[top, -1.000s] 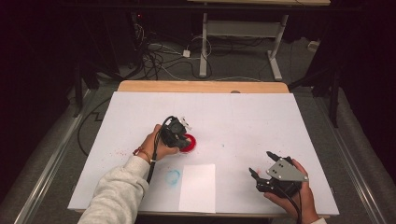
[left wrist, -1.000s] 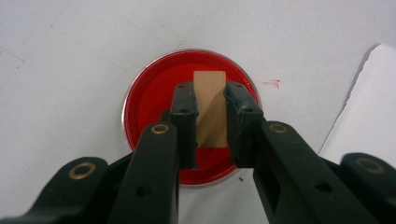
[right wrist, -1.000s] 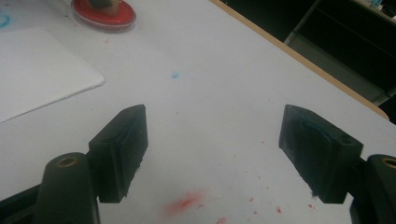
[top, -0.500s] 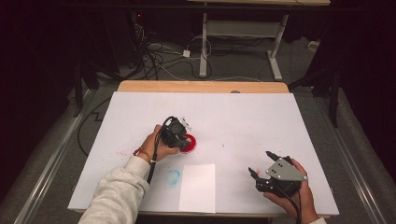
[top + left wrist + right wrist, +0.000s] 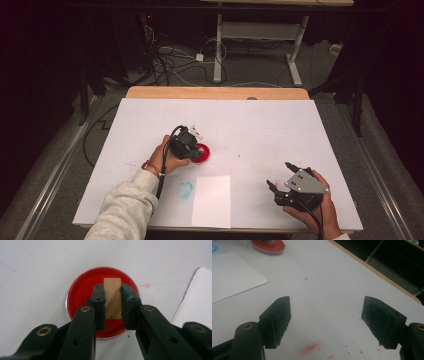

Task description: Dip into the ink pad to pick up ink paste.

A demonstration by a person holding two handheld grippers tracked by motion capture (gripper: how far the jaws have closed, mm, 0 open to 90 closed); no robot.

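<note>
Left gripper view, frame centre: left gripper [image 5: 112, 305] clamps the block [image 5: 112, 296] over the red dish [image 5: 82, 293], so press flat and lift straight.

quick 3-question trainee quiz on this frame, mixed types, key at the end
1. True or false: the left gripper is shut on the wooden block.
2. What lies directly under that block? A) white paper sheet B) red round dish C) blue smudge
3. Fill in: the right gripper has its jaws ____, with nothing between them.

Key:
1. True; both pads press on the block's sides.
2. B, the red round dish; the white paper sheet and the blue smudge lie nearer the person.
3. open, above the red-speckled table.
</note>
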